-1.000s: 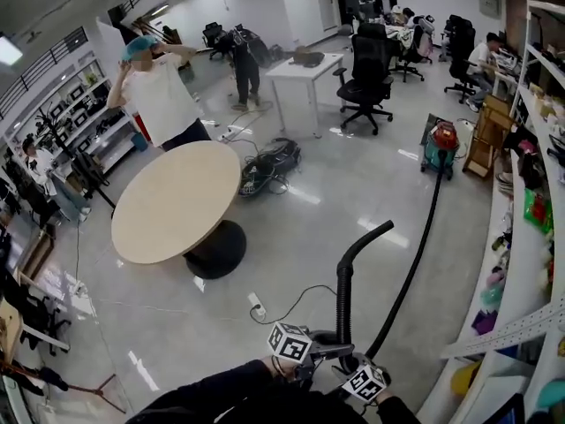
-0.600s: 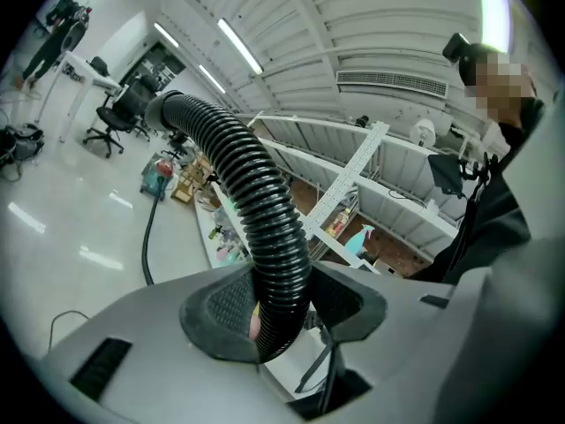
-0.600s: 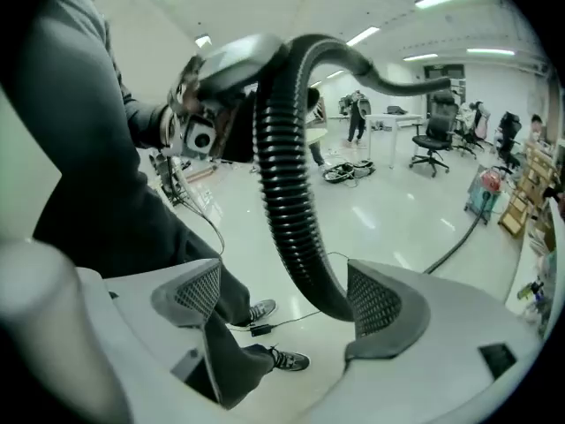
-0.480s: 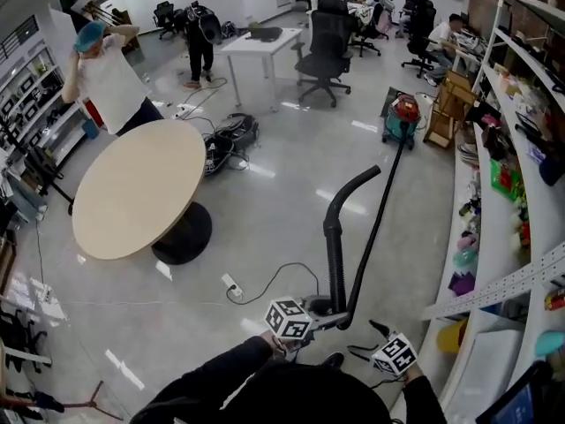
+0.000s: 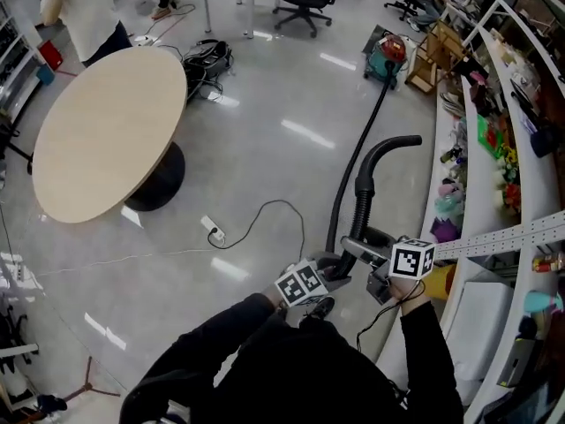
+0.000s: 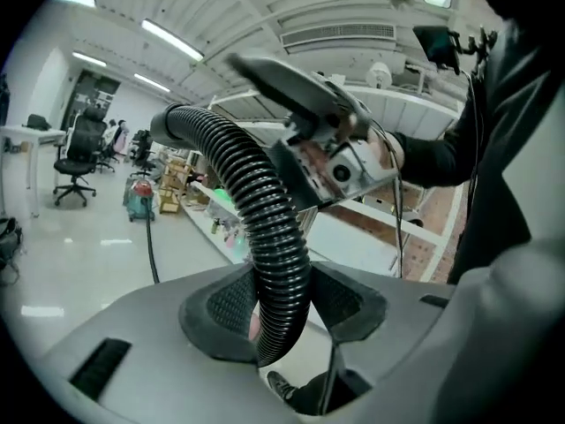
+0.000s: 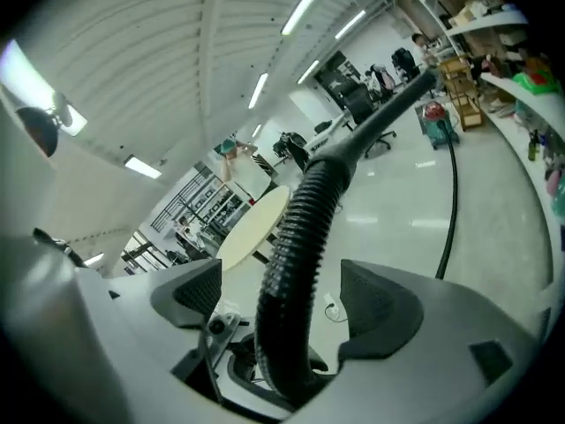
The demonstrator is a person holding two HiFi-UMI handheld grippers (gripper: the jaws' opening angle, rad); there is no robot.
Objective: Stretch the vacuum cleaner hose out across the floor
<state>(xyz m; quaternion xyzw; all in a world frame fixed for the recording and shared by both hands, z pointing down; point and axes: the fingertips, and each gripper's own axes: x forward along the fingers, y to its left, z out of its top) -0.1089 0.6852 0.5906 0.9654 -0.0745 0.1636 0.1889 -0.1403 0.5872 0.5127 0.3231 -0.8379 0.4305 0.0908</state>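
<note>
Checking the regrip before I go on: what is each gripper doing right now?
Left gripper: closed on the hose.
Right gripper: open, jaws just opened; the hose runs between them, not gripped.

Your right gripper (image 7: 284,300) has its jaws spread wide, having just been opening. The black ribbed hose (image 7: 305,219) rises between them, with a clear gap to the dark pads (image 7: 380,303) on either side. Above the jaws the hose joins a smooth tube that slants up to the right. Left of the hose and behind it stands a round table (image 7: 252,223) with a pale top. A person (image 7: 231,151) in a light top stands beyond it. To the right of the hose, its far length curves across the shiny floor (image 7: 397,210) to a red vacuum cleaner (image 7: 434,117) beside the shelves (image 7: 521,69). An office chair (image 7: 362,106) stands behind the tube.
</note>
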